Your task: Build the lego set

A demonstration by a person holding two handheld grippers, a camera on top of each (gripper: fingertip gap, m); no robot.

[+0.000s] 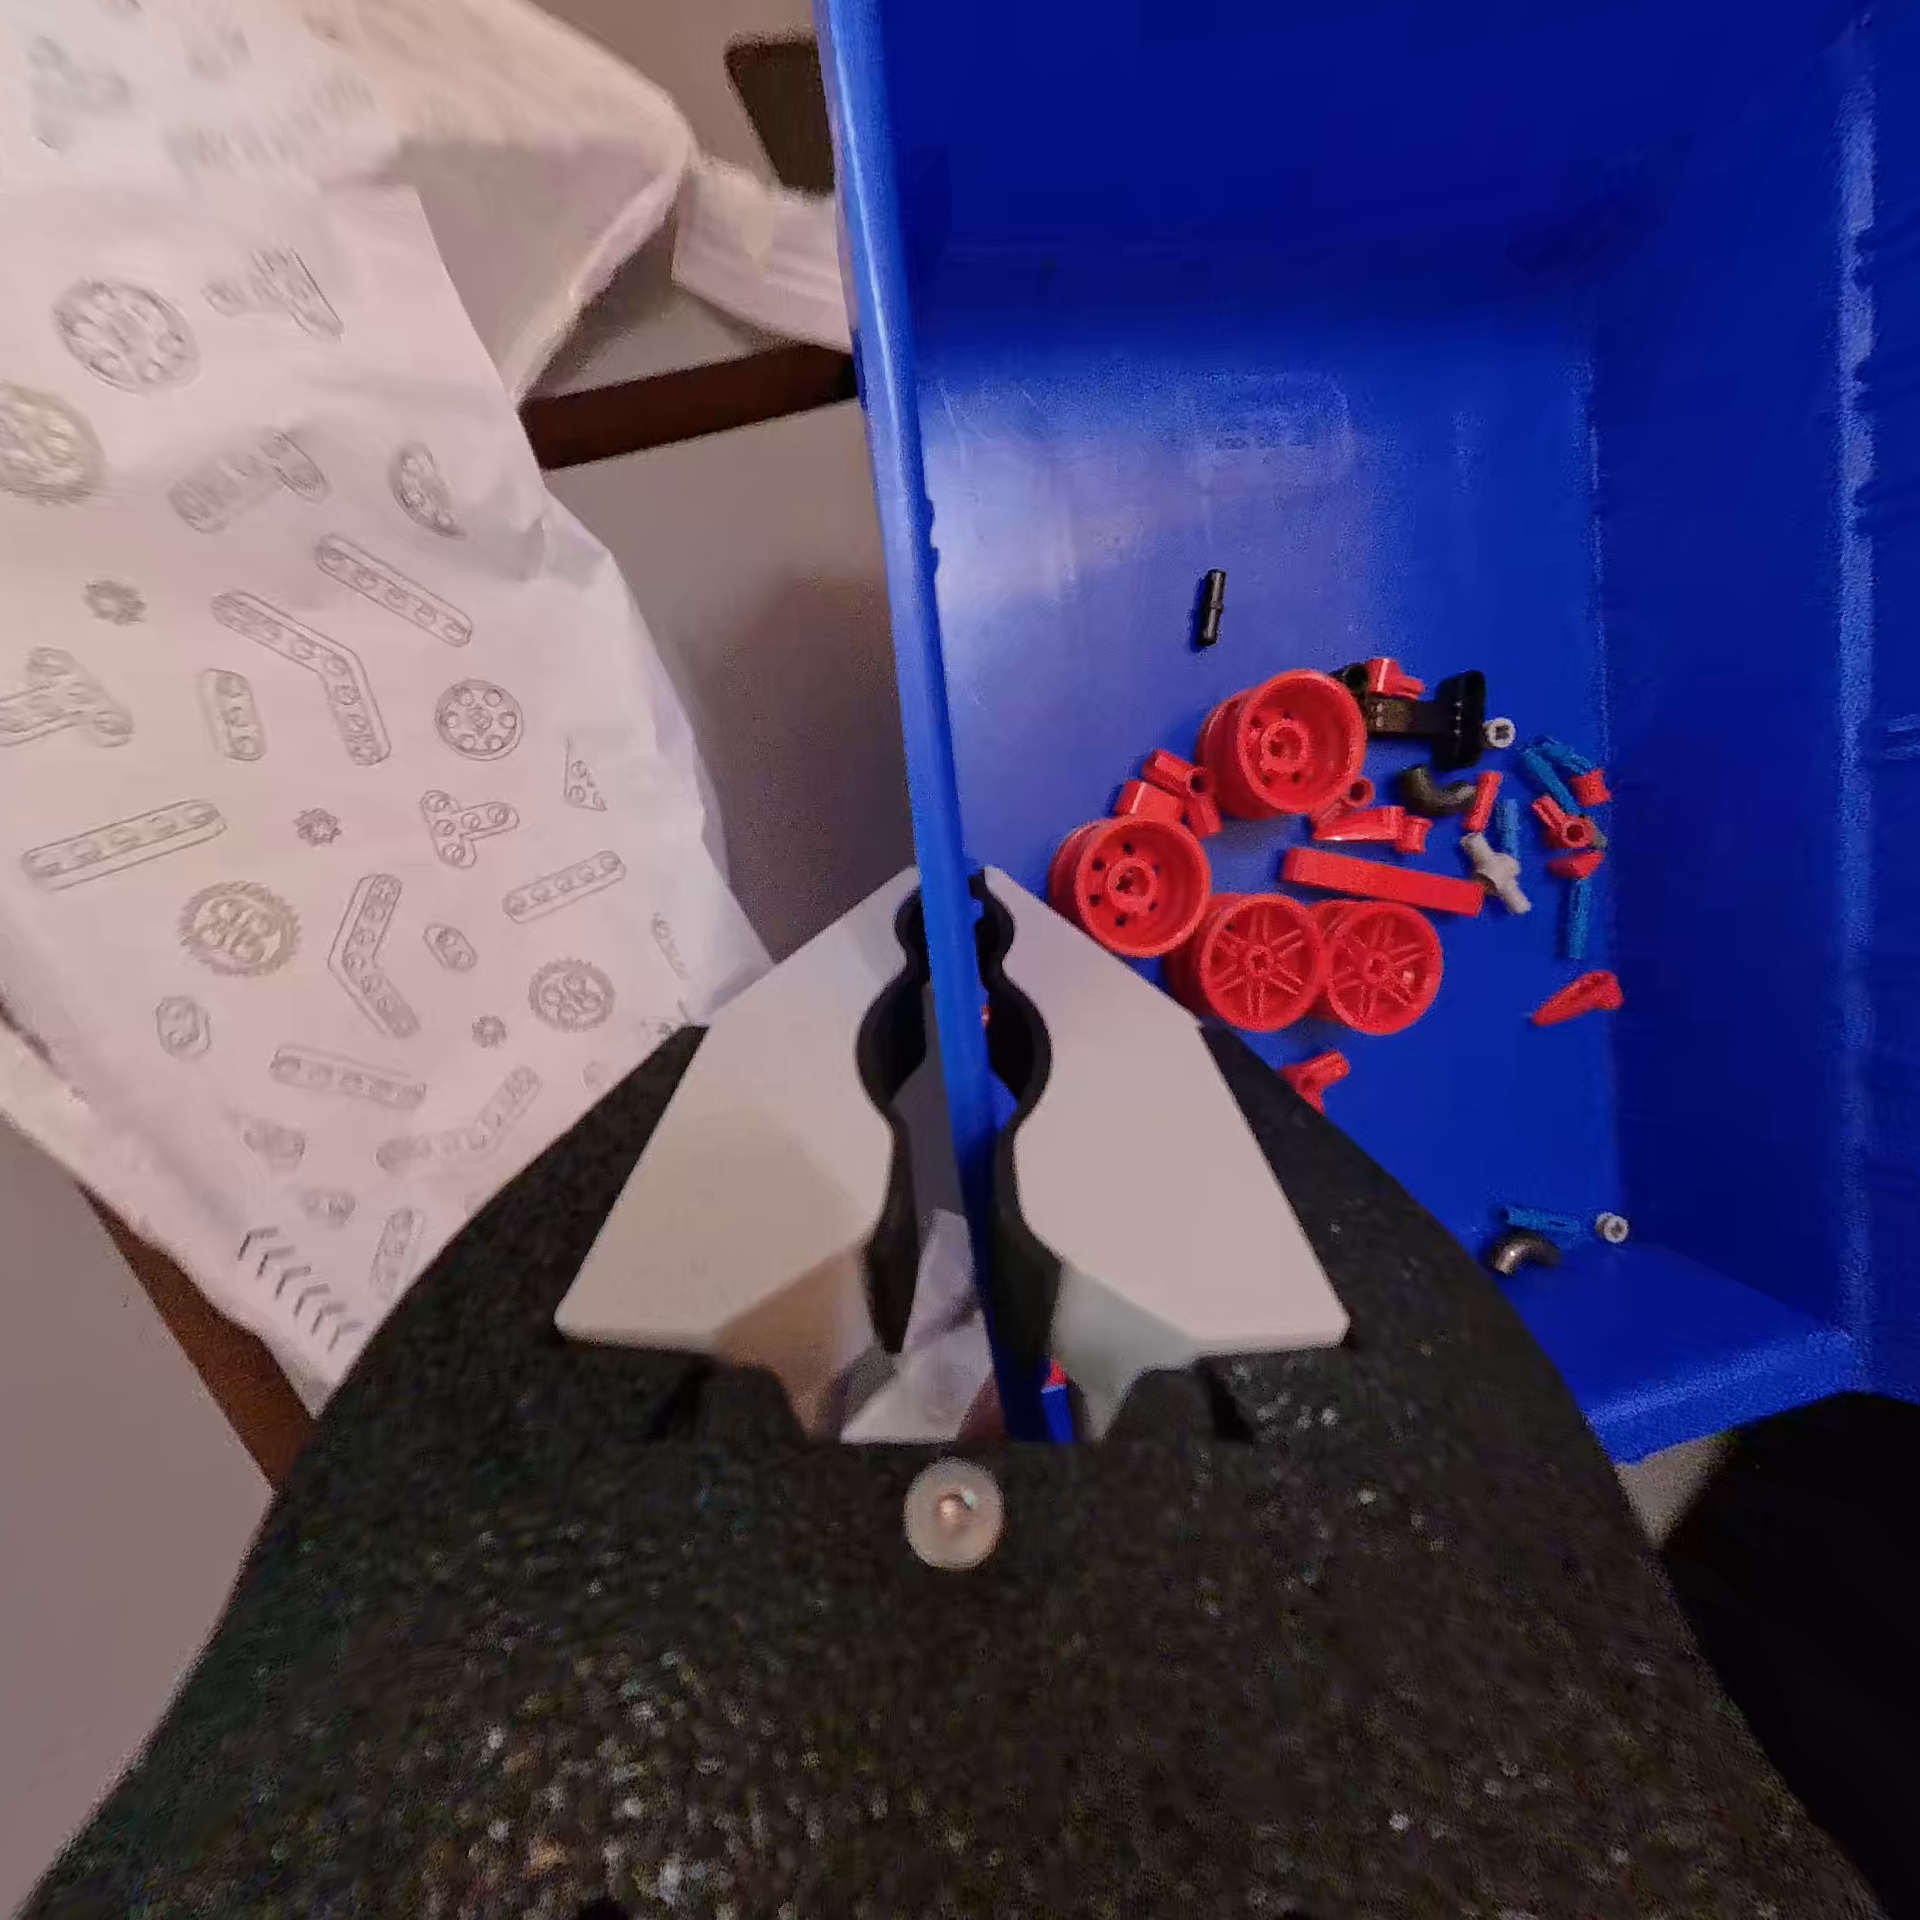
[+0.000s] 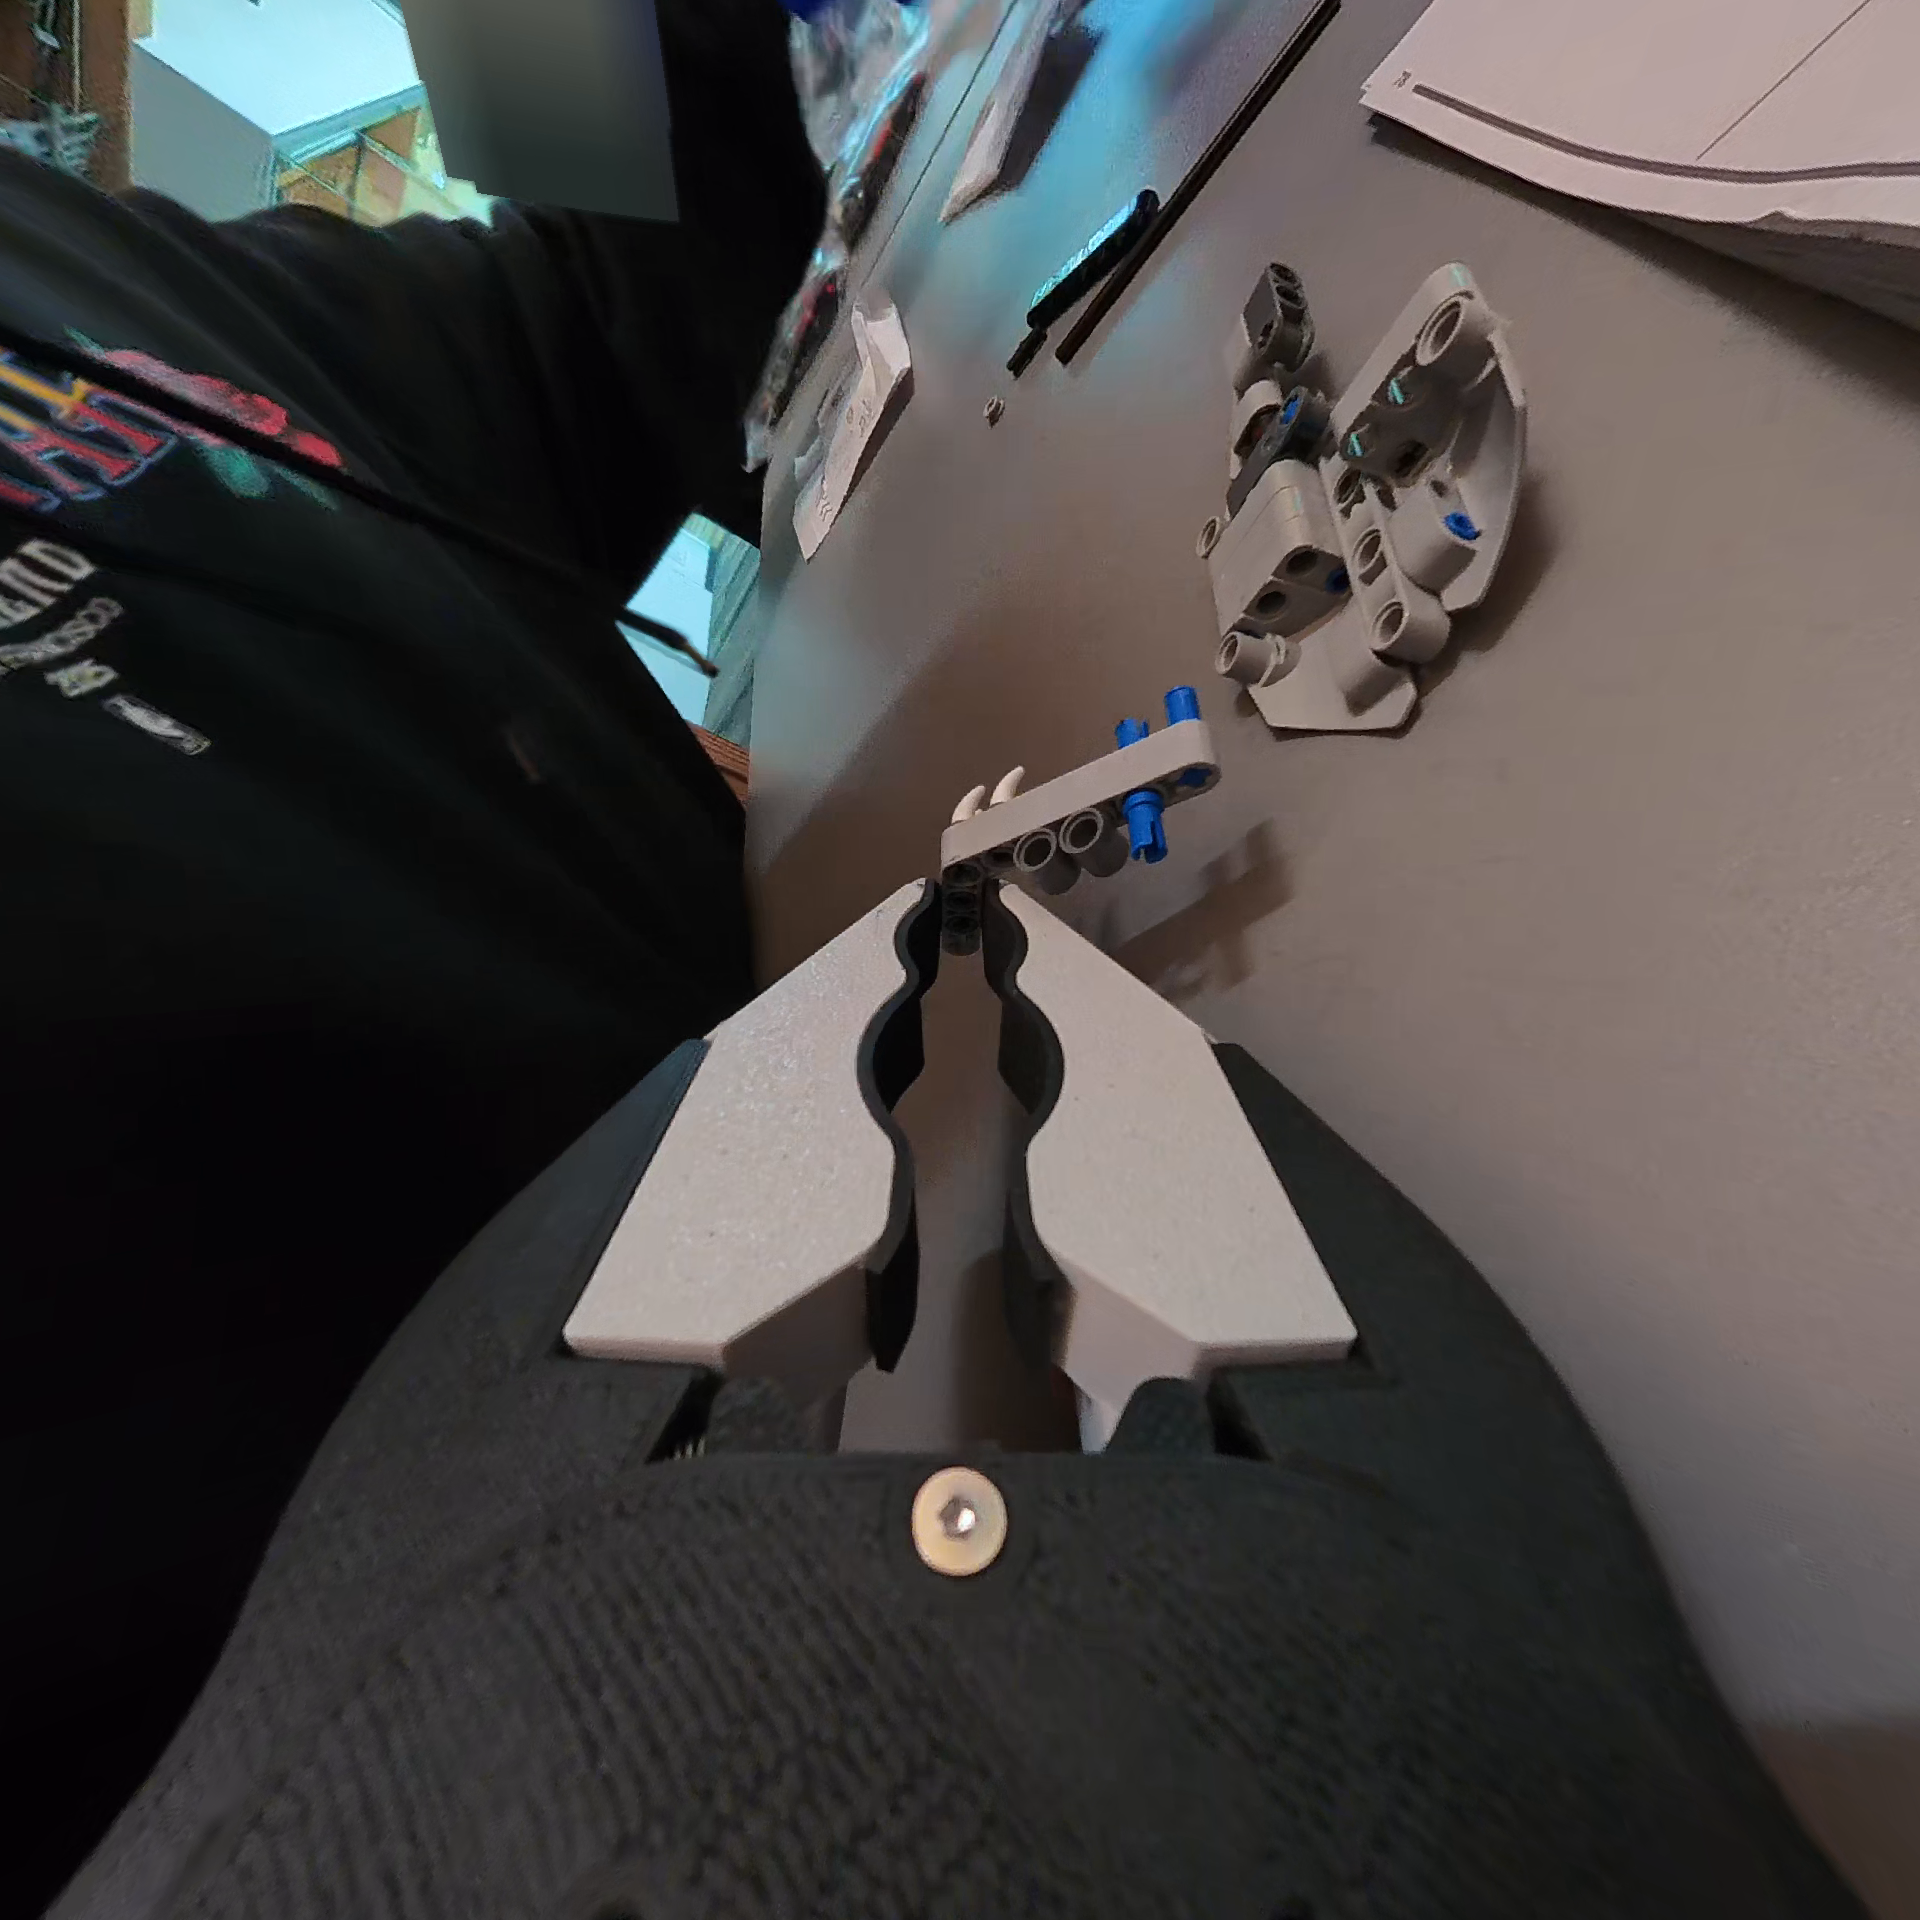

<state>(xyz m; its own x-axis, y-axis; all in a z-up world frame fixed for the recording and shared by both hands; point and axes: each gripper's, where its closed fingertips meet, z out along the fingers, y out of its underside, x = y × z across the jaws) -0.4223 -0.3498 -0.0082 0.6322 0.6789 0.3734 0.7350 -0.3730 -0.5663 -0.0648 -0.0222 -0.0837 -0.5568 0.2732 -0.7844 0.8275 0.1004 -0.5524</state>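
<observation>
Blue bin, red wheels, grey beams

The blue bin (image 1: 1351, 364) holds red wheels (image 1: 1283, 742), a black pin (image 1: 1208, 610) and blue pins (image 1: 1579, 920); the white bag (image 1: 260, 675) carries a grey parts pattern; the light grey beam (image 2: 1091, 800) bears blue pins on a grey surface (image 2: 1558, 1039).

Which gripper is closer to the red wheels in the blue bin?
Left. The left gripper clamps the blue bin wall beside the red wheels; the right gripper holds a grey beam elsewhere.

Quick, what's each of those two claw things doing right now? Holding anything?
Left gripper: shut on the side wall of the blue bin.
Right gripper: shut on the dark end of a small grey lego piece with blue pins.
</observation>
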